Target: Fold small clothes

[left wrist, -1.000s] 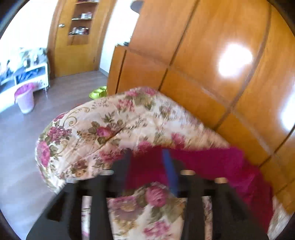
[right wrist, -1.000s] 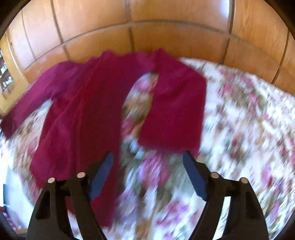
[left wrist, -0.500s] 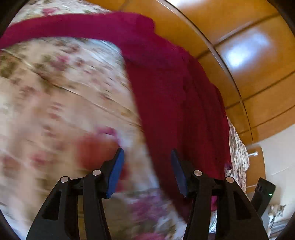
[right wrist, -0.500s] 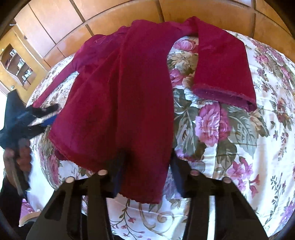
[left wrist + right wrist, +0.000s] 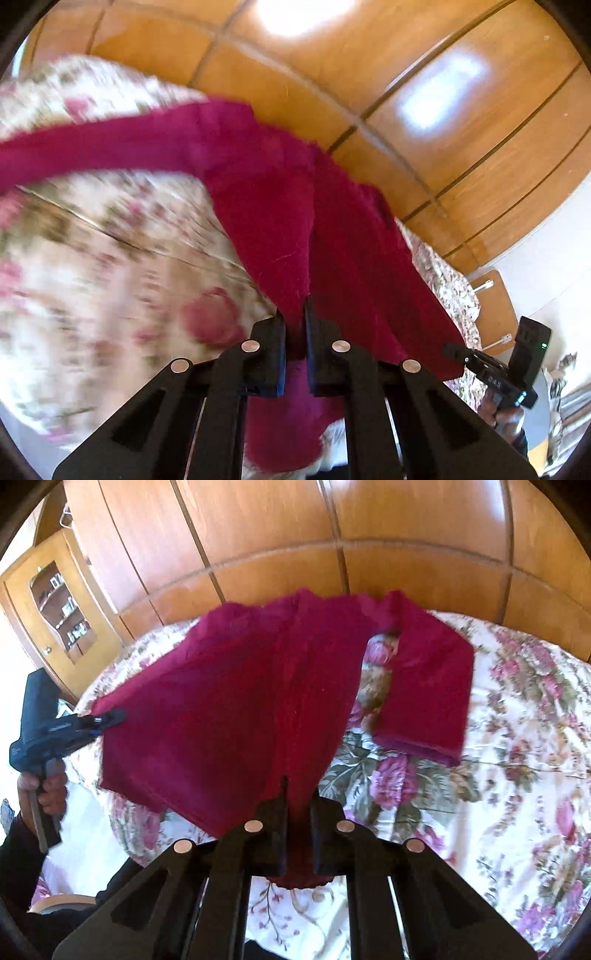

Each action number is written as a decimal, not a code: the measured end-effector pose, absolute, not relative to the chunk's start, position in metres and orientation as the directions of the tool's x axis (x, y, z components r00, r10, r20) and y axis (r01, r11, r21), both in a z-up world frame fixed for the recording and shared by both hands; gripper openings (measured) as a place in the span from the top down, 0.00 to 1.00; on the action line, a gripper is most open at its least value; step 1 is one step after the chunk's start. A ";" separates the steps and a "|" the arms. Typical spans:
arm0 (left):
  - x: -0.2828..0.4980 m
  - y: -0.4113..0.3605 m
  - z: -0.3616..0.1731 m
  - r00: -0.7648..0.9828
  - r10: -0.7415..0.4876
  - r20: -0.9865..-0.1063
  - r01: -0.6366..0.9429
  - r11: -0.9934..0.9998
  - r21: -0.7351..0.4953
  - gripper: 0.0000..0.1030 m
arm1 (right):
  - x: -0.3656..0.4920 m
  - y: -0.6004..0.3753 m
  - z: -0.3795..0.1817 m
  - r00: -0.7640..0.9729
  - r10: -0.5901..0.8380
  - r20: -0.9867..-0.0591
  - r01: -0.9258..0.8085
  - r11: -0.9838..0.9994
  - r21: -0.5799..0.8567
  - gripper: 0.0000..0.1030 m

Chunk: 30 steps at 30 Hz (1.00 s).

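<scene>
Both wrist views look steeply down, close over the bed (image 5: pixel 517 738). Left faces right along the red garment (image 5: pixel 351 240), right faces the headboard (image 5: pixel 406 565). Both share the garment.

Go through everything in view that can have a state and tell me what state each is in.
Left gripper: jaws shut on the crimson garment's edge.
Right gripper: jaws shut on the garment's near hem.
Crimson garment: spread on the bed, unfolded, near edges pinched.
Floral bedspread: flat, slightly creased.
Cabinet door: closed.

A home bedroom. A floral bedspread (image 5: pixel 517 738) fills the lower right, wooden wardrobe panels (image 5: pixel 258 535) span the top. A glass-fronted cabinet (image 5: pixel 59 602) stands upper left.
</scene>
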State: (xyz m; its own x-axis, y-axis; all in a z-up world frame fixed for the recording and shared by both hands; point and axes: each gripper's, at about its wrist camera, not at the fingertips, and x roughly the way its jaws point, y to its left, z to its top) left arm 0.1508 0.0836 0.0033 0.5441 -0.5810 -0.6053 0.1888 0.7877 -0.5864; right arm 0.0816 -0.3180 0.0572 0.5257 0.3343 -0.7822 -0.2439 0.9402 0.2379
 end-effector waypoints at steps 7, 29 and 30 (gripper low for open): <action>0.096 0.120 0.009 0.548 -0.470 -0.691 0.159 0.870 -0.466 0.94 | 0.029 -0.316 0.025 0.386 0.270 -0.882 -0.314 0.937 0.149 0.93; 0.157 0.277 -0.054 0.560 0.088 -0.824 -0.521 0.811 -0.267 0.42 | 0.107 -0.255 0.018 0.524 0.252 -0.814 -0.263 0.956 0.127 0.33; 0.161 0.288 -0.054 0.561 0.104 -0.821 -0.543 0.795 -0.270 0.37 | 0.112 -0.246 0.015 0.521 0.264 -0.812 -0.272 0.953 0.135 0.32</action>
State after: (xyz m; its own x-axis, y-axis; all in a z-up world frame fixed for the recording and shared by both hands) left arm 0.1608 0.2878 -0.0537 0.5613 0.1039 -0.8211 -0.5428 0.7952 -0.2704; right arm 0.1120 -0.2456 0.0153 0.5211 0.2640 -0.8116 -0.2718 0.9528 0.1354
